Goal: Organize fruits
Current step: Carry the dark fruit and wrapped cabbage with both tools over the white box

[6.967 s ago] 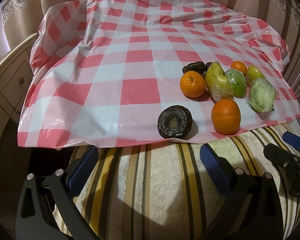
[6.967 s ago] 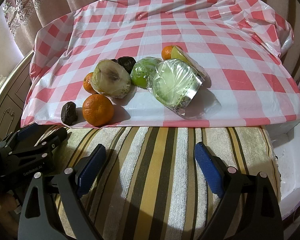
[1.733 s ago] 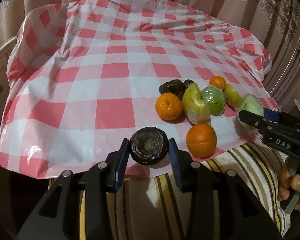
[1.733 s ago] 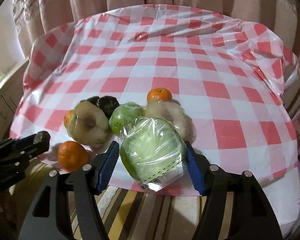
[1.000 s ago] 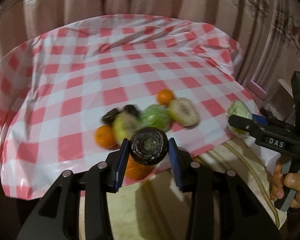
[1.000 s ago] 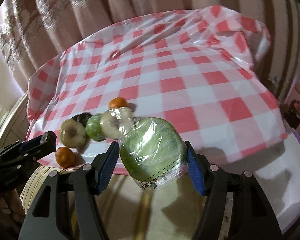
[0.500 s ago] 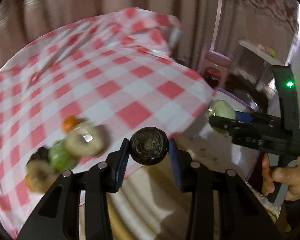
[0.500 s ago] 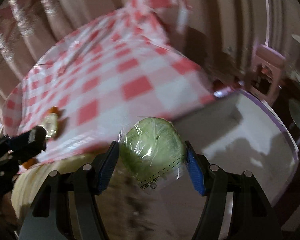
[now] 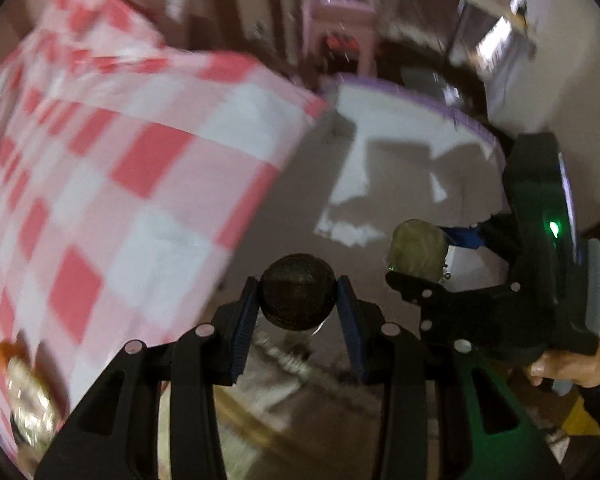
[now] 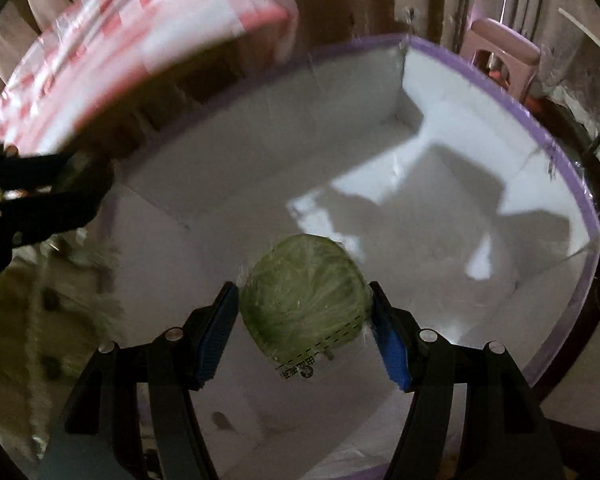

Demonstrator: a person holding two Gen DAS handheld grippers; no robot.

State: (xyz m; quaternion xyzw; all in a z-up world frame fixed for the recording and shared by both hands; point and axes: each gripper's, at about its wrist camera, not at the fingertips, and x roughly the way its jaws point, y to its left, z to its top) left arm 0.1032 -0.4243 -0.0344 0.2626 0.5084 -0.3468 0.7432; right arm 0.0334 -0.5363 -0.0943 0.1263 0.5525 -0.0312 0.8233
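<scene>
Both grippers are loaded, one item each: the left gripper [image 9: 298,306] is clamped on a dark round fruit [image 9: 297,297], the right gripper [image 10: 304,330] clamped on a plastic-wrapped green cabbage [image 10: 306,302]. Each item sits squarely between its blue pads, held above a single white box with a purple rim [image 10: 556,152], whose visible floor holds nothing. Beside the box, the red-and-white checked cloth [image 9: 100,160] carries blurred fruit [image 9: 24,392] at its near edge. A person's hand [image 9: 576,364] grips the right tool.
</scene>
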